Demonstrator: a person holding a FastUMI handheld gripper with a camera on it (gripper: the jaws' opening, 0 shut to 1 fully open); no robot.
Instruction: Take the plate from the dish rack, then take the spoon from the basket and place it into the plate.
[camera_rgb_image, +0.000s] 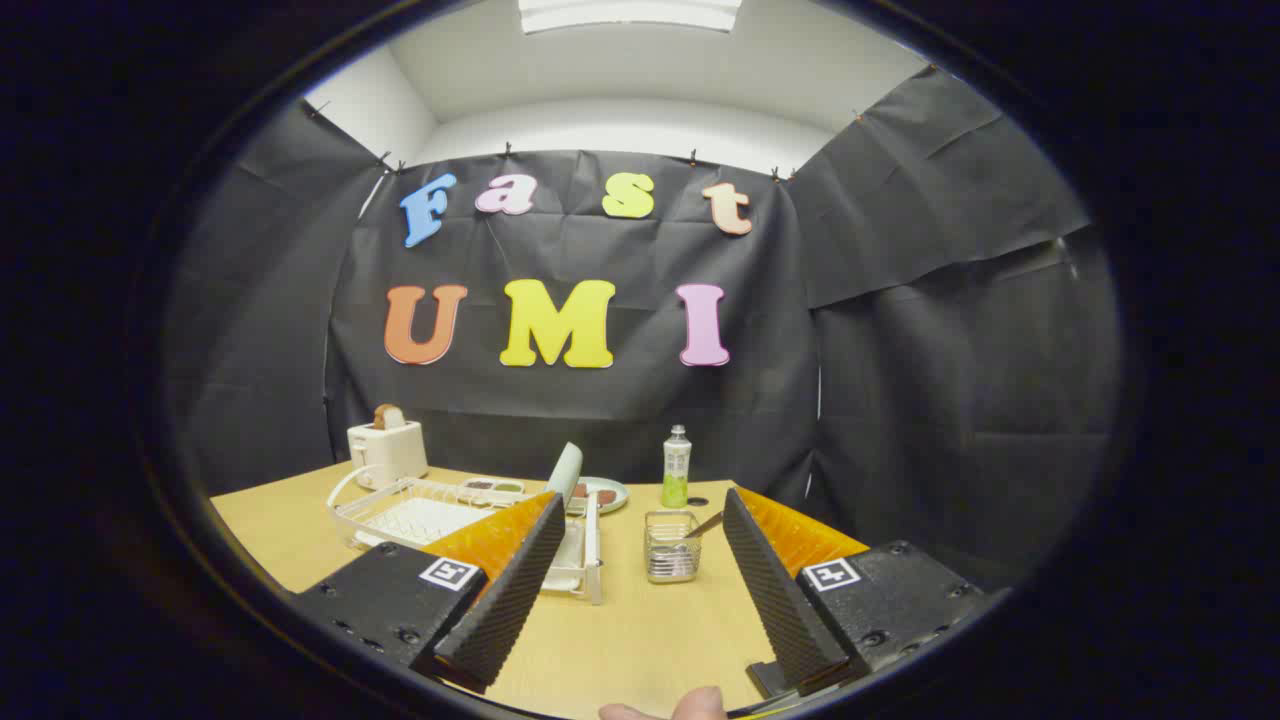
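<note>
Fingertip of a person (665, 708) is showing at bottom centre. Above it the gripper (640, 560) is hovering wide open, holding nothing. Between its fingers the basket (671, 547) is holding the spoon (704, 525). Left of centre, the plate (565, 472) is standing in the dish rack (420, 512).

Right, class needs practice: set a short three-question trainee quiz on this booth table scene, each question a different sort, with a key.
1. True or false: the gripper is shut on the plate.
2. Multiple choice: the spoon sits in A) the basket, B) the toaster, C) the dish rack.
3. Fill in: the bottle stands beyond the ____.

Key: 1 false, the fingers are open and hold nothing; 2 A; 3 basket.
</note>
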